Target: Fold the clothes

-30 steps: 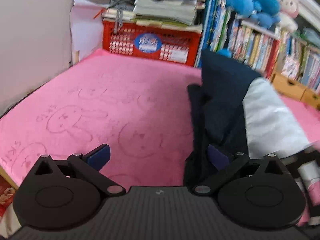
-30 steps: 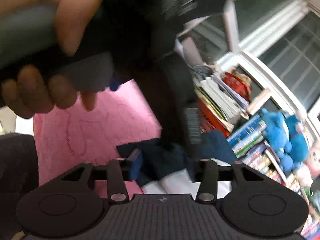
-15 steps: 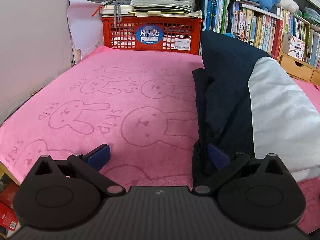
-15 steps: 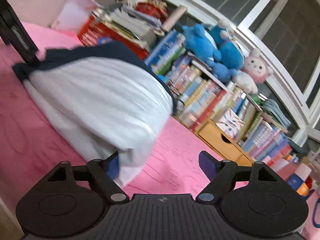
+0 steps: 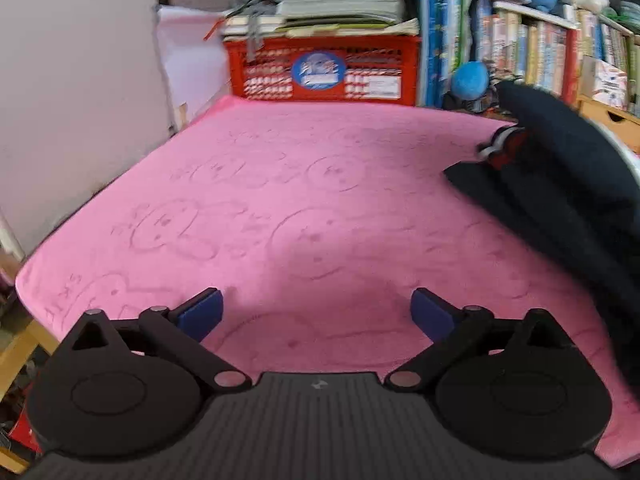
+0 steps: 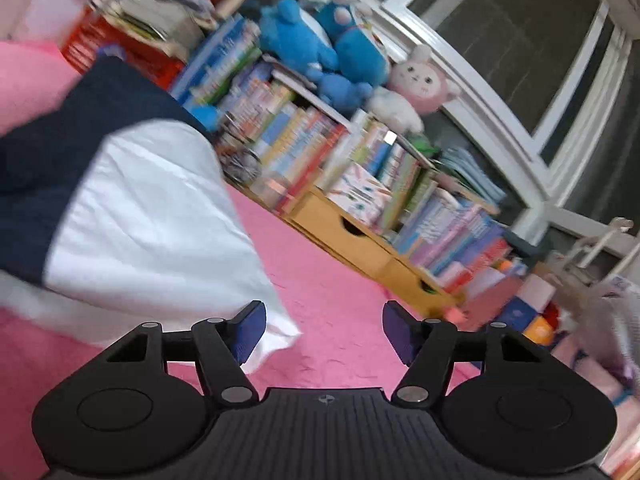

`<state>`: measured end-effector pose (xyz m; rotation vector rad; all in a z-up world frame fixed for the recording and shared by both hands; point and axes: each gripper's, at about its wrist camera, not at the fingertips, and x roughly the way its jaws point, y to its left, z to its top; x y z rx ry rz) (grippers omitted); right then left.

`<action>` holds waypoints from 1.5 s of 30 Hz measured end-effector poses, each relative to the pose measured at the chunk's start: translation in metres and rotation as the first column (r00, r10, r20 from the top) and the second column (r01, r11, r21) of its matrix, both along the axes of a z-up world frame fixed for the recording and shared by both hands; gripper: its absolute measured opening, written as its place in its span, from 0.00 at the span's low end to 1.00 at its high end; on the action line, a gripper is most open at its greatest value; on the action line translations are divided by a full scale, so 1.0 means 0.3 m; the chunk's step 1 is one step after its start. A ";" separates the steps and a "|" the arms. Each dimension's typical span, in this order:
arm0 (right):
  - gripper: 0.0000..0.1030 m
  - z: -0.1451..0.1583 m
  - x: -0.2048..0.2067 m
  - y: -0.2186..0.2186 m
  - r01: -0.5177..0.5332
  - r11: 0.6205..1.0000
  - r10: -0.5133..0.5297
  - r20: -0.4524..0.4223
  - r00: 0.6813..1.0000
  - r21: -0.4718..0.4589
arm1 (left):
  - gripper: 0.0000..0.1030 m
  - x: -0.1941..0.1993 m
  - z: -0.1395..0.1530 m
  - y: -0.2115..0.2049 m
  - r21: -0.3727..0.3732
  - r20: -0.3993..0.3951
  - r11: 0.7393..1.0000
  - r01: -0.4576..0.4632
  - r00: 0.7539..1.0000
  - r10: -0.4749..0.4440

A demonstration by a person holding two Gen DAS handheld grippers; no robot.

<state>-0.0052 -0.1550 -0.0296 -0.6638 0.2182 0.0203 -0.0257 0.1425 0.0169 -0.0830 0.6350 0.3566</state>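
A navy and white garment lies heaped on the pink towel. In the left wrist view its navy part (image 5: 568, 200) lies at the right, away from my left gripper (image 5: 316, 314), which is open and empty over bare pink towel (image 5: 280, 200). In the right wrist view the garment (image 6: 132, 208) shows its white panel below a navy part at the left. My right gripper (image 6: 324, 330) is open and empty; its left finger sits next to the white hem corner.
A red crate (image 5: 324, 72) with stacked books stands at the towel's far edge. Bookshelves with plush toys (image 6: 320, 48) and wooden drawers (image 6: 348, 236) line the far right side. A white wall (image 5: 76, 80) is at the left.
My left gripper has pulled back and left, away from the garment, which now lies further right in its view. My right gripper has swung rightward; the garment has shifted left in its view.
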 end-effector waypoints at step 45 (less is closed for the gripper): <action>0.91 -0.148 -0.217 0.142 -0.554 0.815 0.569 0.055 0.820 -0.168 | 1.00 0.046 -0.064 -0.241 -0.051 -0.049 0.900 0.433 0.899 -0.436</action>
